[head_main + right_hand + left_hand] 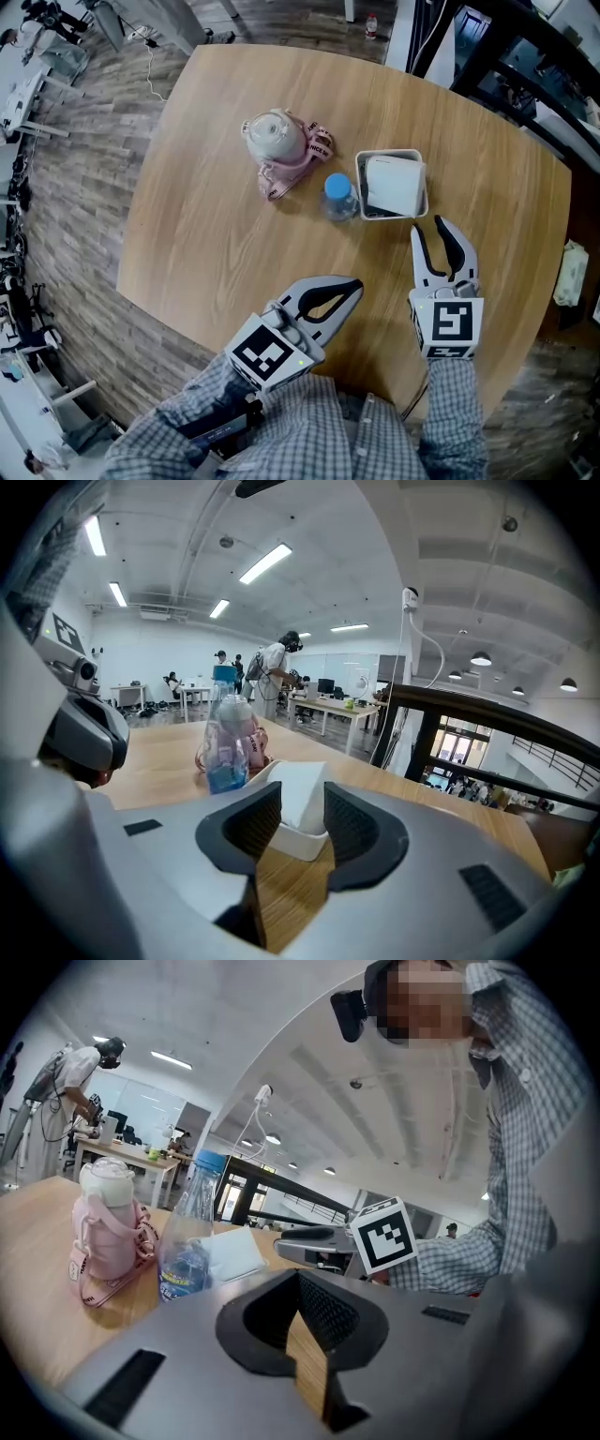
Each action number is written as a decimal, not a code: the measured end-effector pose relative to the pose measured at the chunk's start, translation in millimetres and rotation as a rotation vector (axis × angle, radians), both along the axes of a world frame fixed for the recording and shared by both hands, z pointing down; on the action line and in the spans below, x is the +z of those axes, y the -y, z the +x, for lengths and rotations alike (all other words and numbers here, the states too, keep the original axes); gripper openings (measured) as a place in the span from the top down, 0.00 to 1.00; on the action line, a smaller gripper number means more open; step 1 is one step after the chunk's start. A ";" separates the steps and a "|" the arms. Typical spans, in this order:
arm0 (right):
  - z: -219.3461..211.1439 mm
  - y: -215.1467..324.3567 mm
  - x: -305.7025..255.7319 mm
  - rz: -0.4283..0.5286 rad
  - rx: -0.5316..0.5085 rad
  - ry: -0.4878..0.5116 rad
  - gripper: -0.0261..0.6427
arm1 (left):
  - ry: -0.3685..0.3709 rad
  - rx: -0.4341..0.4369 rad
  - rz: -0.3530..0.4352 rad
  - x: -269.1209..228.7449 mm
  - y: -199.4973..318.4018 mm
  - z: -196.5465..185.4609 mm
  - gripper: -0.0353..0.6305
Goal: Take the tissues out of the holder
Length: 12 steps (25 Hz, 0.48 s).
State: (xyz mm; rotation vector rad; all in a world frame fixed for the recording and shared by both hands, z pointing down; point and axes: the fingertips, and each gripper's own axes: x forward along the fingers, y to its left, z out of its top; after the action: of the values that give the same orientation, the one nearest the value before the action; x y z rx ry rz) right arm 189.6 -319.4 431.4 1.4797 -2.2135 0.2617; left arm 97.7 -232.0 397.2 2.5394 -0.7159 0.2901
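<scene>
A white tissue holder (359, 183) stands on the round wooden table (206, 225), with a stack of white tissues (394, 185) inside it. My right gripper (431, 227) hovers just in front of the holder, open and with nothing between its fingers. In the right gripper view the tissues (302, 785) and holder (292, 841) sit straight ahead beyond the right gripper (302, 806). My left gripper (349, 286) is shut and empty, low over the table's near part. The left gripper (298, 1281) view shows the tissues (234, 1252) off to its left.
A clear water bottle with a blue cap (339, 197) stands right beside the holder's left wall. A pink pouch holding a white bottle (278, 150) lies further left. The table edge (234, 352) runs close to my body. People work at desks far behind.
</scene>
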 end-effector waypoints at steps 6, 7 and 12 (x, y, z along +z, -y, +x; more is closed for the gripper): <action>-1.5 15.2 21.0 -0.039 -0.004 -0.007 0.65 | 0.016 0.000 -0.016 8.6 2.6 0.9 0.94; -2.5 18.0 23.8 -0.046 -0.004 -0.004 0.64 | 0.019 0.001 -0.019 10.3 2.5 0.5 0.94; -8.3 34.1 35.2 -0.066 -0.004 0.011 0.60 | 0.024 -0.012 -0.038 16.6 4.2 1.1 0.94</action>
State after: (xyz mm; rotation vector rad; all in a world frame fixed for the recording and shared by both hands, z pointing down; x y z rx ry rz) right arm 181.3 -353.6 466.5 1.4415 -2.1945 0.3393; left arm 98.8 -236.2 413.9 2.4987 -0.7280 0.3279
